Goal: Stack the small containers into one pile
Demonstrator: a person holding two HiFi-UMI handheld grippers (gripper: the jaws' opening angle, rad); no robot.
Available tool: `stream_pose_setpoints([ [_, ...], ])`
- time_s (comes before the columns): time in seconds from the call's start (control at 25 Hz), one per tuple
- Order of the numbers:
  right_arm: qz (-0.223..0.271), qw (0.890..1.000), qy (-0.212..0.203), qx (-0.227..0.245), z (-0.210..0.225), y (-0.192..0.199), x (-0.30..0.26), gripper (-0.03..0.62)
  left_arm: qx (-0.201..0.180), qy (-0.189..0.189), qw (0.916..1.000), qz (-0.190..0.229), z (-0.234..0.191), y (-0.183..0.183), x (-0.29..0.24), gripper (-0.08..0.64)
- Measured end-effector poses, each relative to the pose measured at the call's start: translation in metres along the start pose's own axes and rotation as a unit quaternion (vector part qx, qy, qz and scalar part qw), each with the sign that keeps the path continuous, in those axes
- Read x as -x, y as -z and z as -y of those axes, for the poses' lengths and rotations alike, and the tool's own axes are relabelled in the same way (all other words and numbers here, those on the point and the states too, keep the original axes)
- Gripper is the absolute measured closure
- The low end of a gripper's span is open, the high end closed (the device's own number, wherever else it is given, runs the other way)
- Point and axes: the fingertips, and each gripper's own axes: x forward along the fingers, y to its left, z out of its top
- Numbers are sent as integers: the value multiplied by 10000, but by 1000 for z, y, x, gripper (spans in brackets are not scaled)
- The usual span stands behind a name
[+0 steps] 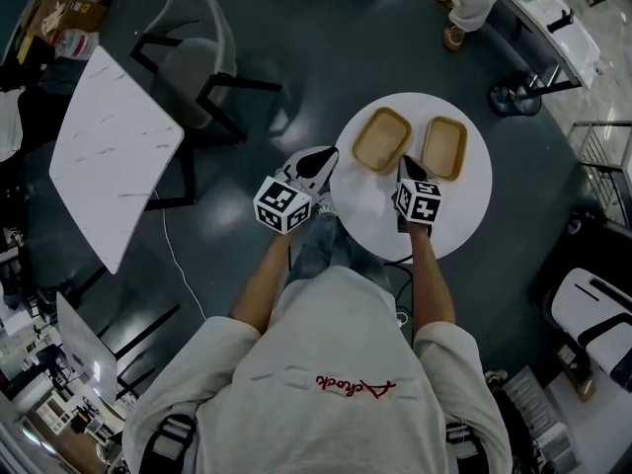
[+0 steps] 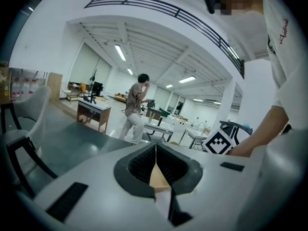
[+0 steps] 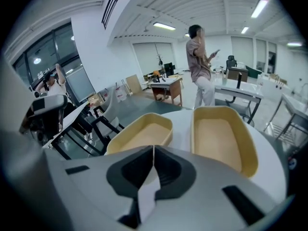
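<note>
Dark floor (image 1: 326,28) fills most of the head view. Square table (image 1: 114,151), white marbled top, sits well to the person's L, w/ a grey chair (image 1: 197,57) just beyond it. Round table (image 1: 464,215), white, is directly in front of the person (image 1: 316,383), who wears a pale shirt w/ both forearms reaching fwd. A bystander (image 3: 199,66) stands in the bg by some desks, also seen in the L gripper view.

Both task items are on the round table's far half: L container (image 1: 382,138) and R container (image 1: 444,147). Both are tan, shallow, rounded-rectangular and empty. They lie side by side w/ a narrow gap, not stacked. In the R gripper view they lie just ahead of the jaws, one either side of centre.

L gripper (image 1: 321,156): tips at the round table's L edge, near the L container but apart from it, w/ its marker cube (image 1: 283,205) out over the floor. Jaws clenched tip to tip, nothing gripped.

R gripper (image 1: 407,163): over the table, tips just before the gap between the containers' near ends. Jaws pressed together, nothing between them. Can't tell if the tips touch either container.
</note>
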Motion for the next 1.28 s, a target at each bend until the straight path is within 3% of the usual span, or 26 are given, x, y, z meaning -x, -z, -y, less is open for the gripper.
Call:
stream_pose_setpoints([
  [0.16, -109, 9994, -135, -309, -8, 8, -11, 554, 47, -61, 10000, -11, -8, 3, 7, 548],
  [0.24, -195, 9985, -210, -469, -11, 13, -16, 474, 72, -84, 9999, -23, -11, 5, 9, 548],
  [0.32, -292, 9977, -250, -559, -14, 18, -21, 449, 104, -90, 9999, -28, -15, 8, 11, 548],
  [0.64, -487, 9964, -46, -688, -14, 26, -35, 459, 212, -119, 9997, -22, -26, 14, 16, 548],
  [0.88, -520, 9955, 181, -778, -11, 27, -40, 554, 254, -175, 9995, -40, -35, 19, 24, 548],
  [1.28, -437, 9952, 40, -872, -17, 23, -37, 560, 221, -145, 9996, -18, -36, 16, 27, 548],
])
